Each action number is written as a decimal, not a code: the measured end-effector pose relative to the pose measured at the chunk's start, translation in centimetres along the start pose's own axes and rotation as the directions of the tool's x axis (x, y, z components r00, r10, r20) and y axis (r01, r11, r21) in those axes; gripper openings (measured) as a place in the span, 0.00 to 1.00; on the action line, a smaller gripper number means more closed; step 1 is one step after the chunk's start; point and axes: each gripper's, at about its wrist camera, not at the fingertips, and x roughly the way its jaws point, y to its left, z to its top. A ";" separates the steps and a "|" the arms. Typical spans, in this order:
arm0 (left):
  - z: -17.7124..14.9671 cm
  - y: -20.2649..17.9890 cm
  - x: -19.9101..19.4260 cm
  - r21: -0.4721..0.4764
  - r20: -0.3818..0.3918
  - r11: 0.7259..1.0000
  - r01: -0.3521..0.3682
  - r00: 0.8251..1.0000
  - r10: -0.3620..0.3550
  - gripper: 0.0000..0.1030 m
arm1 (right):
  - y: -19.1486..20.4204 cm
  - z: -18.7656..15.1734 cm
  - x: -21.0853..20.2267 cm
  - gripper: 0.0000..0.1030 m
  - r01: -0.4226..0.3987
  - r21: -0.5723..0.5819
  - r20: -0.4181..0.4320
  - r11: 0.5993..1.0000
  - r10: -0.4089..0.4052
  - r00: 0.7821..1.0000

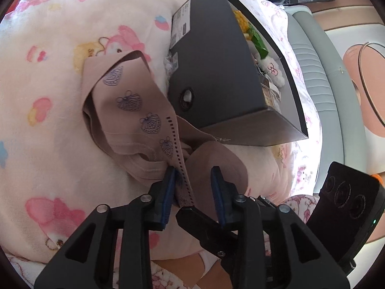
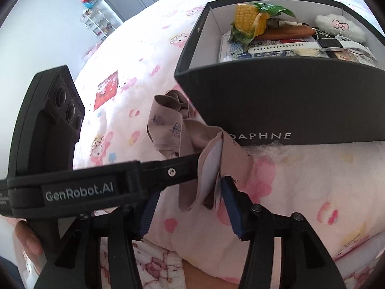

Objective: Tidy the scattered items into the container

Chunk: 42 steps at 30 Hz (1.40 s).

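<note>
The left gripper (image 1: 193, 177) had its jaws apart around the edge of a beige garment (image 1: 130, 110) on the bed (image 1: 48, 72), placed to pinch it. The right gripper (image 2: 190, 200), jaws apart too, bracketed a fold. The box (image 2: 276, 101) stood just beyond the jaws, already part-filled.

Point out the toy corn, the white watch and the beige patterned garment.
toy corn (image 2: 247, 20), right wrist view, on its yellow kernels.
white watch (image 2: 329, 43), right wrist view, on its square face.
beige patterned garment (image 1: 134, 110), left wrist view, on the printed fabric beside the box.
</note>
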 end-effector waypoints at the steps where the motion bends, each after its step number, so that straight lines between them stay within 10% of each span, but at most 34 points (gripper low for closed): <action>1: 0.0 -0.1 0.0 0.004 0.000 1.000 0.002 1.000 -0.002 0.36 | -0.4 -0.1 0.1 0.53 -0.014 0.010 0.001 1.000 0.014 1.000; 4: 0.0 0.4 -0.3 -0.023 0.014 1.000 -0.010 1.000 0.011 0.36 | -1.3 -0.5 0.4 0.48 0.014 0.023 0.011 1.000 -0.014 1.000; 10: 0.0 1.7 -1.2 -0.093 0.052 0.996 -0.016 0.998 0.021 0.36 | -3.7 -1.2 -0.5 0.06 -0.008 0.125 0.056 0.992 0.001 0.998; 21: 0.1 3.4 -3.4 -0.176 0.159 0.984 -0.018 0.986 0.046 0.38 | -4.6 -3.3 -7.0 0.04 0.038 0.175 0.213 0.984 -0.076 0.974; 25: 0.4 3.7 -3.3 -0.189 0.153 0.980 -0.057 0.984 0.087 0.38 | -4.3 -3.6 -7.8 0.04 0.236 0.112 0.224 0.965 -0.255 0.941; 36: 0.4 3.8 -2.8 -0.180 0.137 0.983 -0.025 0.989 0.050 0.44 | -5.9 -3.0 -7.9 0.06 0.152 0.194 0.157 0.969 -0.184 0.970; 42: 0.5 2.9 -0.7 -0.135 0.066 0.960 -0.244 0.965 0.255 0.46 | -6.1 -2.7 -8.5 0.07 0.347 0.170 0.165 0.922 -0.373 0.913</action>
